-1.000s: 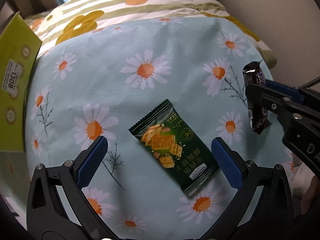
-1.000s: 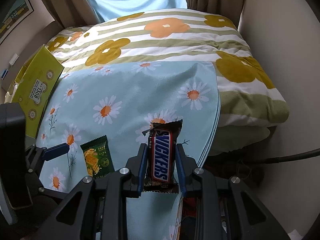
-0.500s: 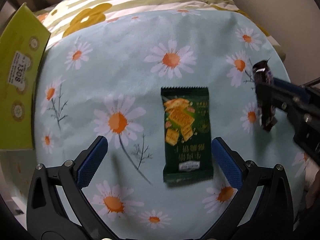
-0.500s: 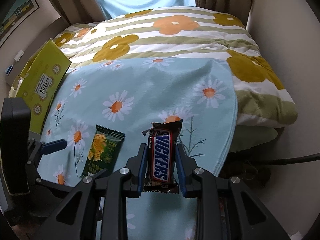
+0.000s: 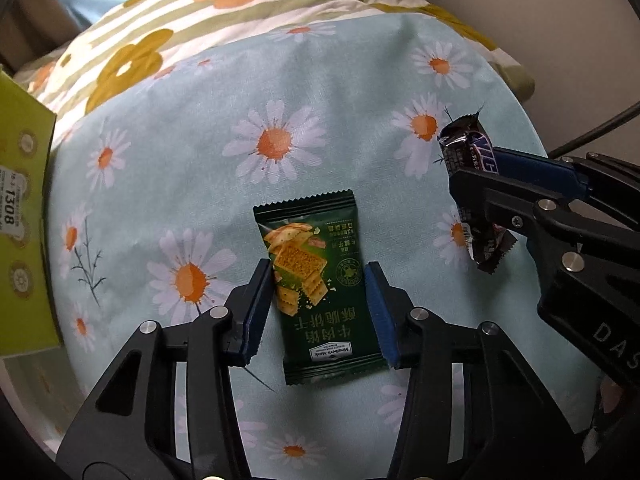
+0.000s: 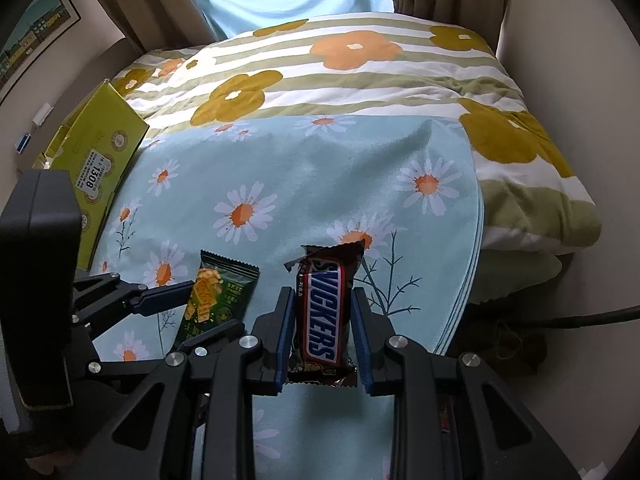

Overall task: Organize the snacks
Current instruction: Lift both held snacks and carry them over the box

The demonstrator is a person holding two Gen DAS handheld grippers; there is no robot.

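Observation:
A dark green cracker packet (image 5: 320, 304) lies flat on the light blue daisy cloth (image 5: 320, 120). My left gripper (image 5: 317, 266) straddles it, its jaws closing, with both blue pads against the packet's long edges. In the right wrist view the same packet (image 6: 230, 286) sits between the left gripper's fingers (image 6: 214, 306). My right gripper (image 6: 322, 294) is shut on a Snickers bar (image 6: 324, 312), held upright above the cloth. From the left wrist view that bar (image 5: 468, 152) hangs at the right, a little off the cloth.
A yellow-green carton (image 6: 100, 152) with a price sticker lies at the cloth's left edge (image 5: 20, 220). A striped flowered quilt (image 6: 340, 72) is bunched behind. The cloth drops off at the right, where a dark cable (image 6: 580, 316) runs over the floor.
The left gripper's jaws went from wide apart to closed against the green packet's sides, and the packet now lies straight between them. The right gripper kept its hold on the Snickers bar.

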